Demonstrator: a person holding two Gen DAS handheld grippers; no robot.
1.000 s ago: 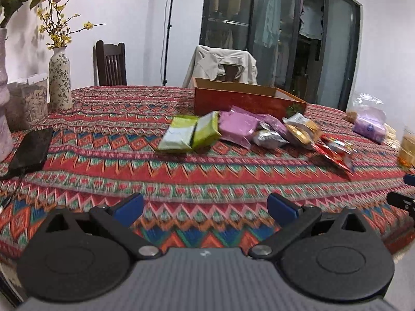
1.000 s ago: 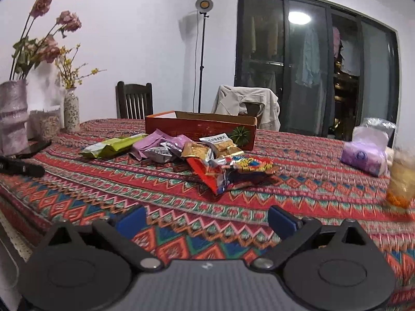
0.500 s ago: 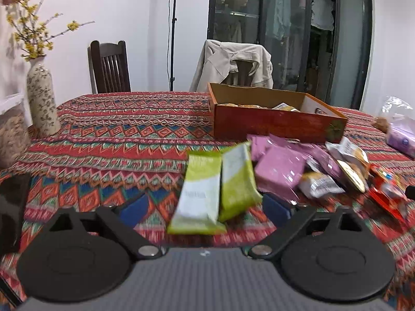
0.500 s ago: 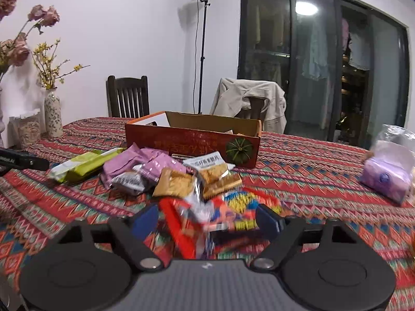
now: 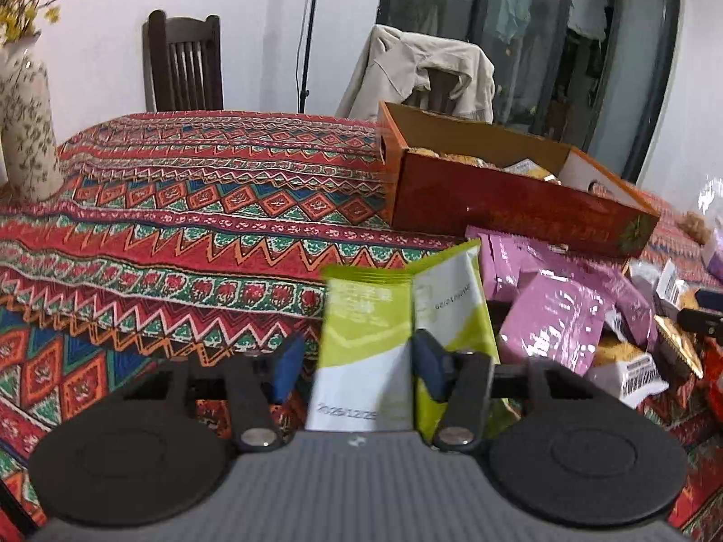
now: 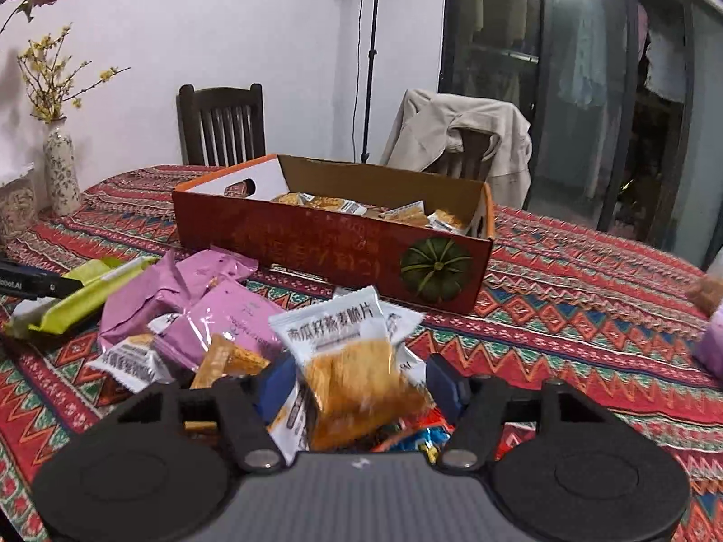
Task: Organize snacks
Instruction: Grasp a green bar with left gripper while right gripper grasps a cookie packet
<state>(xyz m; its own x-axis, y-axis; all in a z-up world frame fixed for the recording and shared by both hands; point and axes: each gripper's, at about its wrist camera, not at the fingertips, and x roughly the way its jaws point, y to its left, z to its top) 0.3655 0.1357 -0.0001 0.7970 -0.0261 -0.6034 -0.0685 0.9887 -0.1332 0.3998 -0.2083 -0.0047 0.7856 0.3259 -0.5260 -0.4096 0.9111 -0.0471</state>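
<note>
Both grippers have been brought in from the table edge onto the snack pile. The left gripper (image 5: 352, 368) is closing around a green packet (image 5: 361, 338); the right gripper (image 6: 354, 381) is closing around a cracker packet (image 6: 348, 361), with "南瓜" legible. Some packets are already in the box (image 6: 334, 248); most remain outside.
</note>
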